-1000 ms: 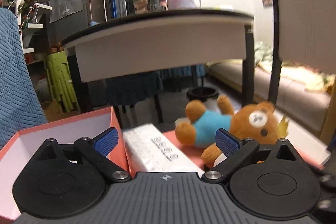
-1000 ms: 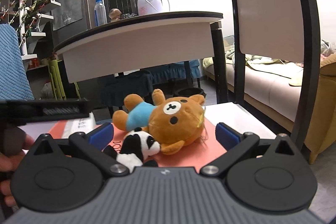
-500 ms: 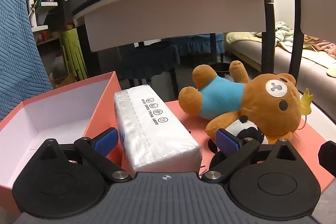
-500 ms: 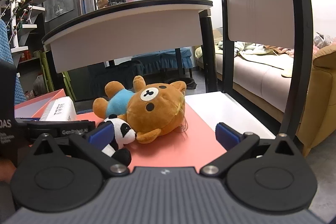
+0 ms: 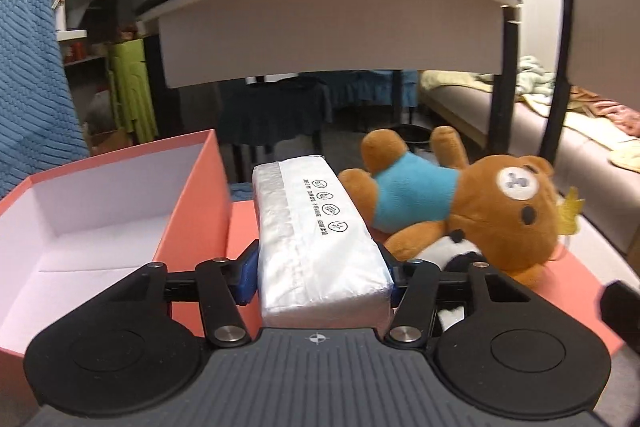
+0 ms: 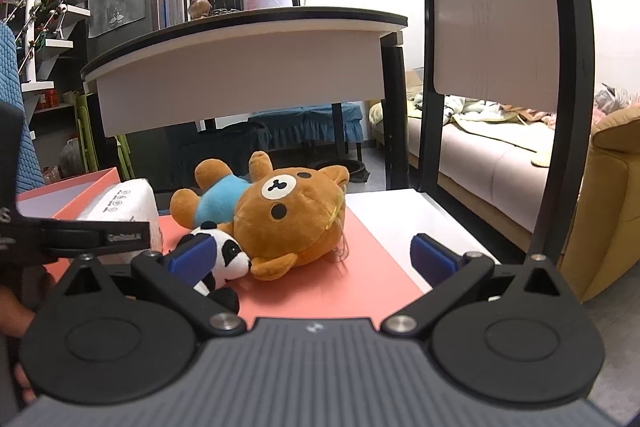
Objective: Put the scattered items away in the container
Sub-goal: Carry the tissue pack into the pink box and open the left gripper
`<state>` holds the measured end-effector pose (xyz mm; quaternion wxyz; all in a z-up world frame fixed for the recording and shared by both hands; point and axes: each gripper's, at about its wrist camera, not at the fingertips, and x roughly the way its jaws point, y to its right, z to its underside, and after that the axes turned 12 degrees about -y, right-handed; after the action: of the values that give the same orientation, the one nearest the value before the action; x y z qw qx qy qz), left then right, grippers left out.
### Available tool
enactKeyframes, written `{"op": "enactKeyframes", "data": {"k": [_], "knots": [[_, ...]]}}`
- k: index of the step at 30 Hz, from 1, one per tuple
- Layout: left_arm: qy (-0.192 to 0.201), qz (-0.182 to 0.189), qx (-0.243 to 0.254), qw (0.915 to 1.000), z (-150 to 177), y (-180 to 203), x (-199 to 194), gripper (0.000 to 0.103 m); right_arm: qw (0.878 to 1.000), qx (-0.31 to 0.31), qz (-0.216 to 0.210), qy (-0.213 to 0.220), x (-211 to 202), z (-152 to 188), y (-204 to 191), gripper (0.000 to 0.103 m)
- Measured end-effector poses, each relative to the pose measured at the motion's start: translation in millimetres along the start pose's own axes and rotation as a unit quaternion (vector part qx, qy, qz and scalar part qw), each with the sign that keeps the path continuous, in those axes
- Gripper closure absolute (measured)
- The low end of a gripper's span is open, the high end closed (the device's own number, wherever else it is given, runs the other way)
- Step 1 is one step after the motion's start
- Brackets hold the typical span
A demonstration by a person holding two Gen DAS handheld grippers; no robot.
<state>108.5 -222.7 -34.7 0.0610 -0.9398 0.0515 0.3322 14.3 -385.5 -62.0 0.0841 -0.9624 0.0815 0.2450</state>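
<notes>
Beside tissue pack [image 5: 320, 227] | pink box [image 5: 192, 211] holds nothing visible

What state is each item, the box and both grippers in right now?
tissue pack: lying flat beside the box, clamped at its near end
left gripper: shut on the tissue pack
right gripper: open, holding nothing
pink box: open, nothing inside that shows
brown bear: lying on its side on the pink sheet, outside the box
panda toy: lying against the bear's head, outside the box
</notes>
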Motion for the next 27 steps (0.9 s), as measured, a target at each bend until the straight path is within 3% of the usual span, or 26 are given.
{"op": "enactKeyframes", "data": {"k": [9,17,21,27], "knots": [[0.058,0.052,-0.012,0.9969,-12.1,-37.9,-59.0,0.043,1.0,-0.012,-0.004,0.012,-11.6,-5.6,-15.4,0.0],[0.073,0.031,-0.066,0.9947,-25.6,-115.5,-84.7,0.043,0.999,-0.02,-0.021,0.012,-7.8,-7.3,-37.9,0.0],[0.054,0.01,-0.07,0.996,-22.8,-143.9,-73.3,0.043,0.999,-0.024,-0.031,0.012,-5.4,-8.0,-49.5,0.0],[-0.015,0.016,-0.067,0.9975,-8.5,-161.2,-30.4,0.043,0.999,-0.028,-0.045,0.005,-0.7,-7.5,-64.8,0.0]]}}
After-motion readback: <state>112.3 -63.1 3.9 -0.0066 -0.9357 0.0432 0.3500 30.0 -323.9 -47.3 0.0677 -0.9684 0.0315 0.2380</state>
